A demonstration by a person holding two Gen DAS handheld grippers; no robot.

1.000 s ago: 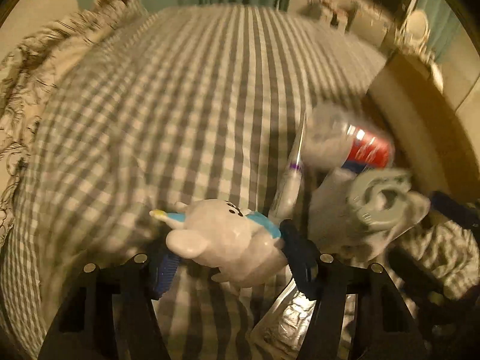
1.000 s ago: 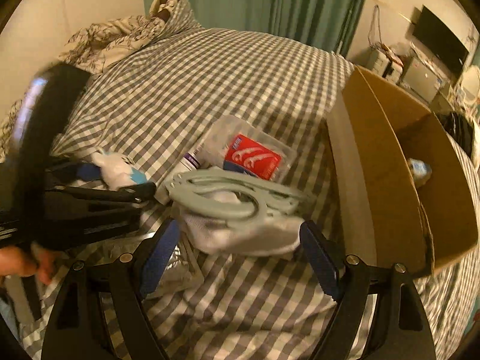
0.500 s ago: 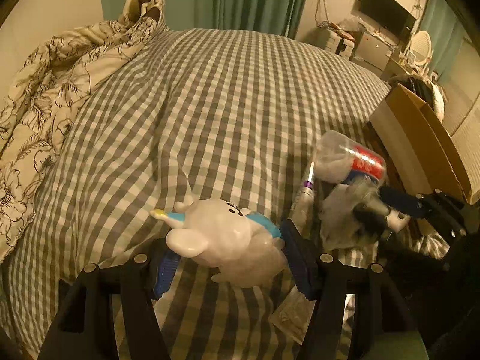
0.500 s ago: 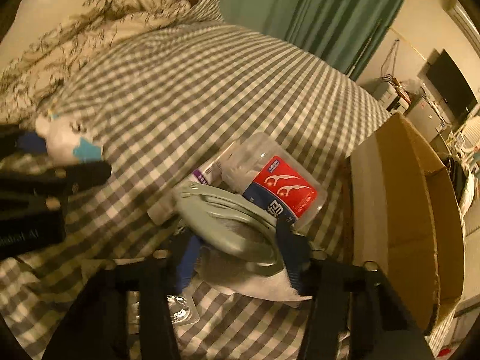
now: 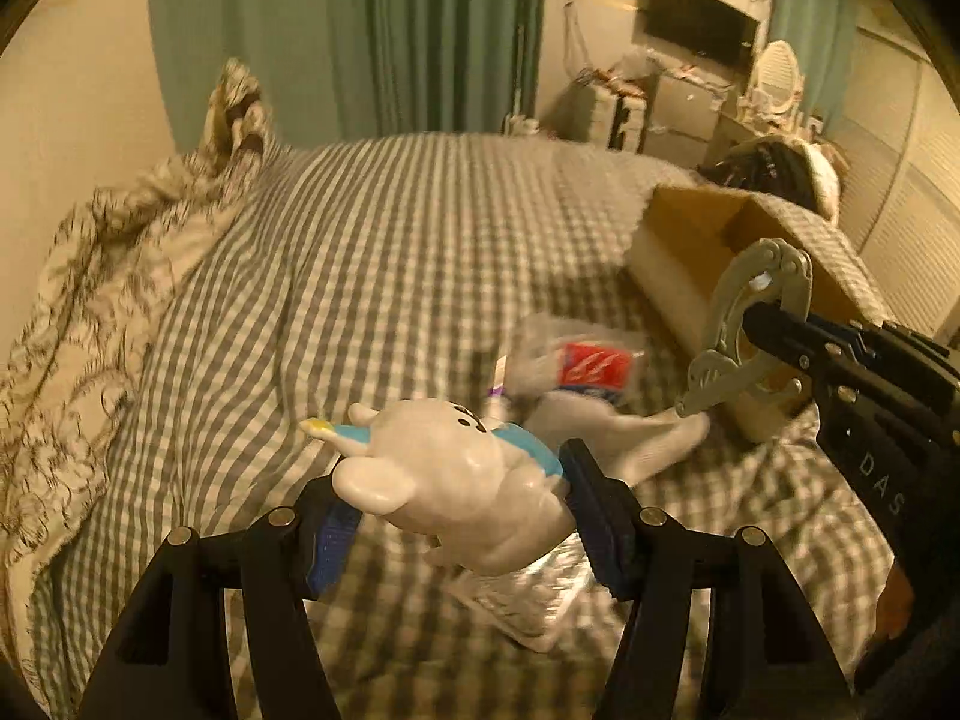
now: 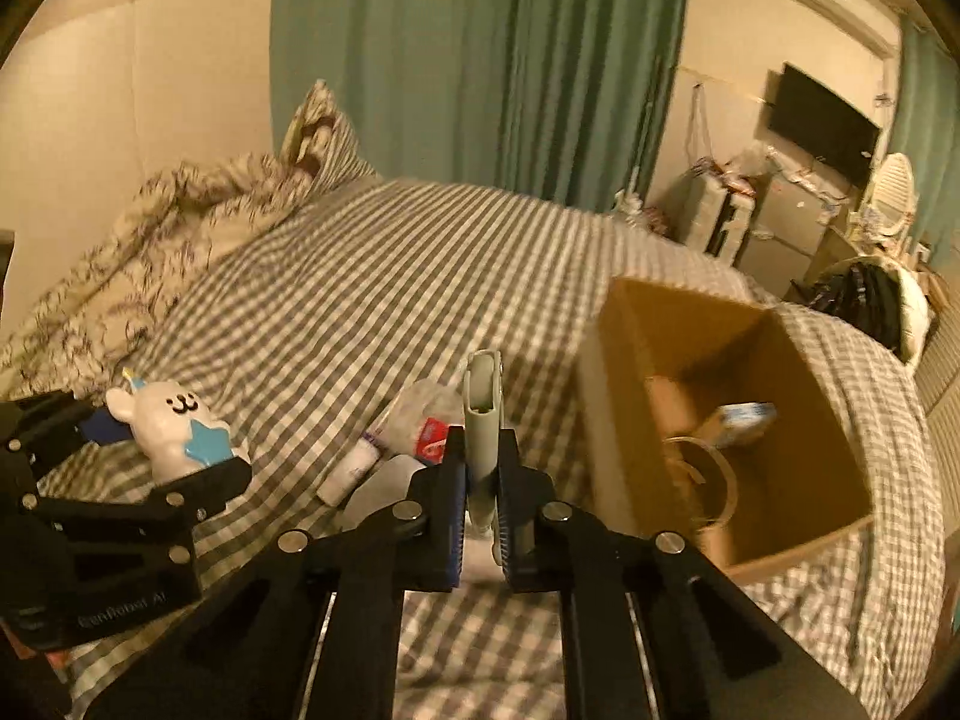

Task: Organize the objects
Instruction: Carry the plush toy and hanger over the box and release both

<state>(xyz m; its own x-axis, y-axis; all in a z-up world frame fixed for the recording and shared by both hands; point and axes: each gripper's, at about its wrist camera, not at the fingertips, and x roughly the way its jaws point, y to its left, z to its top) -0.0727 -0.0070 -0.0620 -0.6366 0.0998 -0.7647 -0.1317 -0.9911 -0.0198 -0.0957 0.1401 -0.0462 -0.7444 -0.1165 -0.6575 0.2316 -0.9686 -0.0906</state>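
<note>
White glossy bear figurine with a blue scarf and a little yellow-tipped blue stick sits squeezed between the blue pads of the left tongs, lifted clear above the grey-and-white checked bedcover. From the right wrist view the same bear shows its smiling face, gripped at the base. Over on the other side, the right tongs are pinched nearly closed on a sage-green plastic clip hanger, seen edge-on and standing upright between the pads. In the left wrist view that hanger hangs in the air with a white cloth trailing from its lower end down to the bedcover.

On the bed just beyond, a clear plastic tub with a red-and-blue label lies on its side, blurred, and a small white tube with a purple band lies beside it. A crinkled silver foil pouch lies flat beneath the bear. To the right stands an open brown cardboard box on the bedcover, with a roll of clear tape and a light blue packet inside it. A rumpled floral quilt is heaped along the left edge of the bed, and green curtains hang behind it.
</note>
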